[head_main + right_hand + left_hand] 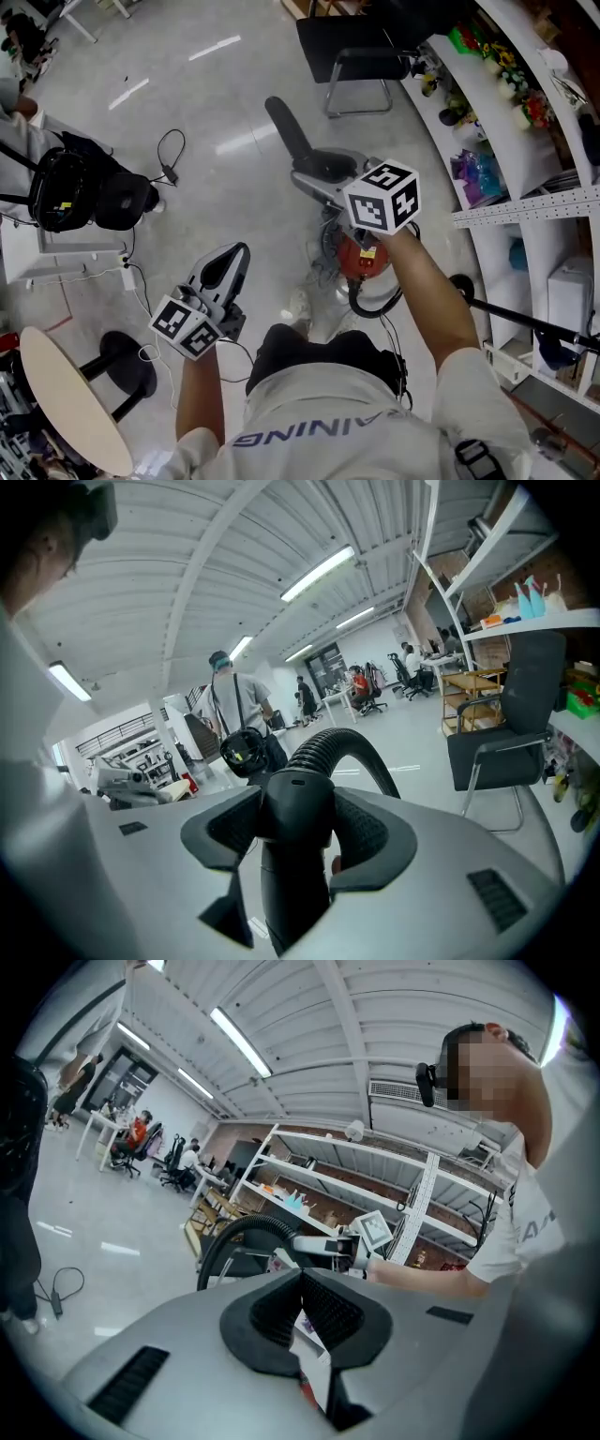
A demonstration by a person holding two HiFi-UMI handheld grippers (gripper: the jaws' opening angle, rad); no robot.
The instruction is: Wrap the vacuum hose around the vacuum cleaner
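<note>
A red vacuum cleaner (pixel 364 258) stands on the floor just ahead of the person's feet. Its black ribbed hose (pixel 286 131) rises from my right gripper (pixel 304 169) and points away over the floor. In the right gripper view that gripper (pixel 298 803) is shut on the hose's smooth black end piece, and the hose (pixel 342 747) arches up behind it. My left gripper (pixel 240 253) hangs lower left, apart from the hose. Its jaws (pixel 301 1283) are shut with nothing held. The left gripper view also shows the hose (pixel 234 1237) arching.
A black chair (pixel 356 52) stands beyond the vacuum cleaner. White shelves (pixel 497 122) with small goods run along the right. A round table (pixel 66 394), a stool base (pixel 127 361), dark bags (pixel 61 187) and floor cables (pixel 169 155) lie left. A person (pixel 230 705) stands farther off.
</note>
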